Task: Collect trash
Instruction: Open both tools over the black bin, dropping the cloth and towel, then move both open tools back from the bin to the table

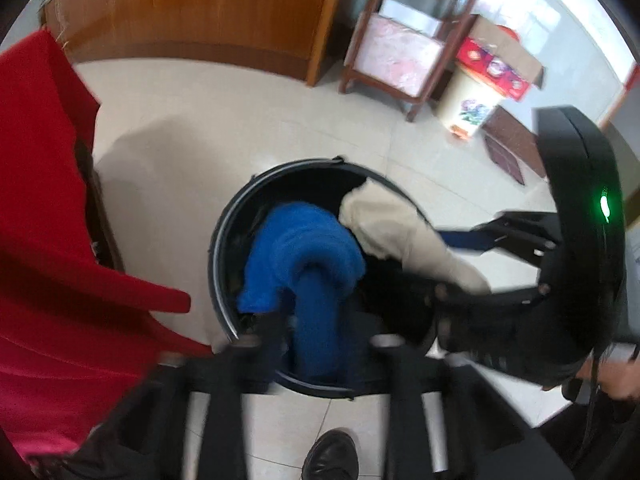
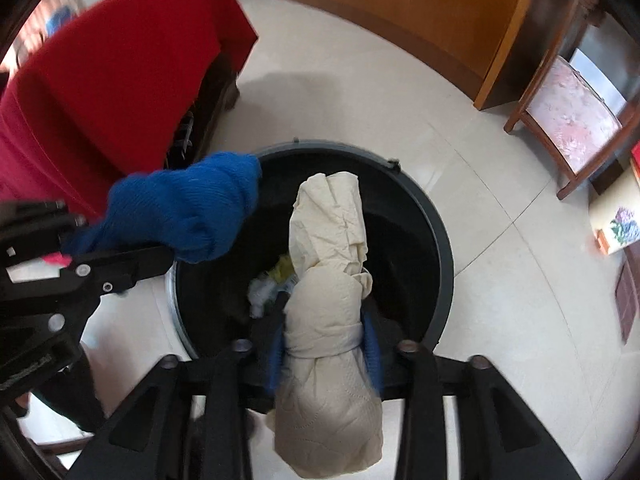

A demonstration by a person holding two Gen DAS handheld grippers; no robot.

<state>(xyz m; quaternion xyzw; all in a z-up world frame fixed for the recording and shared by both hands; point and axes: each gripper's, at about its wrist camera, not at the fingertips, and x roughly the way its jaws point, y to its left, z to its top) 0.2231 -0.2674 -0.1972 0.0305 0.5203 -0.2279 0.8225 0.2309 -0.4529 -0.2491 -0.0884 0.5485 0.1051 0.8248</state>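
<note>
A round black trash bin [image 1: 224, 216] stands on the tiled floor; it also shows in the right wrist view [image 2: 440, 240]. My left gripper [image 1: 316, 320] is shut on a blue knitted cloth [image 1: 308, 248] and holds it over the bin's mouth; the cloth also shows in the right wrist view [image 2: 188, 208]. My right gripper [image 2: 326, 344] is shut on a crumpled beige paper wad [image 2: 332, 280], held over the bin; the wad also shows in the left wrist view [image 1: 392, 224]. Small scraps of trash [image 2: 268, 284] lie at the bin's bottom.
A red-draped piece of furniture [image 2: 120, 80] stands just left of the bin. Wooden cabinets [image 1: 224, 4] line the far wall. A wooden chair [image 1: 400, 52], a cardboard box [image 1: 504, 60] and a small white bin [image 1: 468, 104] stand at the right. A black shoe [image 1: 332, 456] is below.
</note>
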